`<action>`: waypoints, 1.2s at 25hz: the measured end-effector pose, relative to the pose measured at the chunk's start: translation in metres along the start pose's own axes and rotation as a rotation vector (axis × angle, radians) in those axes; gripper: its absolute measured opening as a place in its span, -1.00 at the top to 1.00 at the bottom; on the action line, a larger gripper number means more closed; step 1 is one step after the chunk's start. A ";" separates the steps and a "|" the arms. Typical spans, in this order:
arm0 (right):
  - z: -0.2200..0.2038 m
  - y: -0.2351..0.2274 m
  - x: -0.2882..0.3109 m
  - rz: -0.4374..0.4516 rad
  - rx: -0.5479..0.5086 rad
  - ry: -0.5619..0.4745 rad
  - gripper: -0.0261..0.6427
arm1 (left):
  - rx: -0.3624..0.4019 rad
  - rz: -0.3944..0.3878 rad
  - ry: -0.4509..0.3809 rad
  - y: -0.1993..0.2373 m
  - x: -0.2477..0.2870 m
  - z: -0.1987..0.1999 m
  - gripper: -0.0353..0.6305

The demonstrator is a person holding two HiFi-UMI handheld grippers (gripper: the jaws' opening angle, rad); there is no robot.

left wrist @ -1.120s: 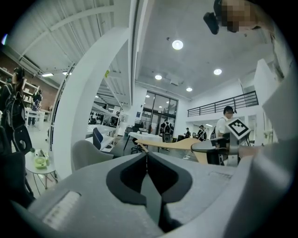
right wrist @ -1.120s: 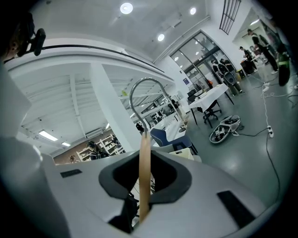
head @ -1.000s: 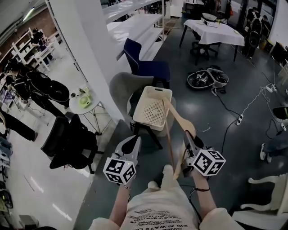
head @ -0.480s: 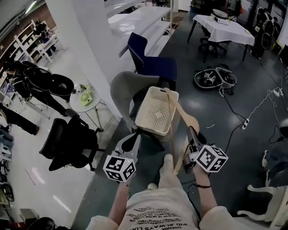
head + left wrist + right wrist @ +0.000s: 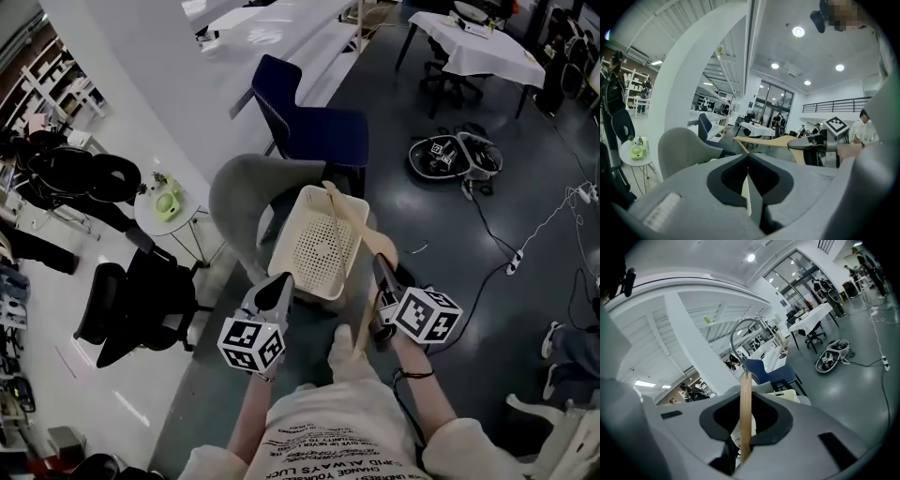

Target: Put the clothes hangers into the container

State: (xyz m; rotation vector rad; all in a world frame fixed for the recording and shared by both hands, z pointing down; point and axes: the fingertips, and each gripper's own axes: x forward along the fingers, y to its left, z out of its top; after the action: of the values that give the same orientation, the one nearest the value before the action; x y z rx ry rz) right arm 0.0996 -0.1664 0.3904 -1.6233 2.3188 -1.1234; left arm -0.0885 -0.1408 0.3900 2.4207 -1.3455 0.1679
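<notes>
A cream perforated basket [image 5: 319,246] rests on a grey chair [image 5: 242,192]. My right gripper [image 5: 379,270] is shut on a wooden clothes hanger [image 5: 359,246], whose far arm reaches over the basket's right rim. In the right gripper view the hanger [image 5: 745,404] stands edge-on between the jaws of my right gripper [image 5: 743,430], its metal hook [image 5: 740,336] curving above and the basket [image 5: 785,394] just beyond. My left gripper [image 5: 280,284] hovers at the basket's near edge, shut and empty. The left gripper view shows my left gripper [image 5: 748,161] with jaws together and the hanger [image 5: 764,140] ahead to the right.
A blue chair [image 5: 319,127] stands behind the grey one. A black office chair [image 5: 141,300] and a small round table [image 5: 169,208] are to the left. A white-clothed table [image 5: 483,47], a round device [image 5: 450,155] and cables [image 5: 497,272] lie on the floor to the right.
Both grippers and the hanger have come closer to the basket. The hanger's far arm now lies over the basket's right rim. The jaws have kept their state.
</notes>
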 end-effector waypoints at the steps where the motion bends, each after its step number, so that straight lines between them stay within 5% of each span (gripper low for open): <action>1: 0.002 -0.005 0.009 0.004 0.002 0.016 0.76 | -0.006 0.007 0.007 0.001 0.009 -0.001 0.82; 16: -0.014 -0.066 0.124 0.004 0.073 0.190 0.76 | -0.099 0.095 0.061 0.025 0.101 -0.028 0.82; 30: -0.076 -0.116 0.198 -0.087 0.116 0.281 0.76 | -0.206 0.134 0.205 0.066 0.150 -0.105 0.82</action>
State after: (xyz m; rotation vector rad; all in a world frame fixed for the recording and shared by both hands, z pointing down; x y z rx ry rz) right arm 0.0693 -0.3140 0.5800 -1.6305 2.3072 -1.5652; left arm -0.0556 -0.2534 0.5453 2.0843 -1.3590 0.2894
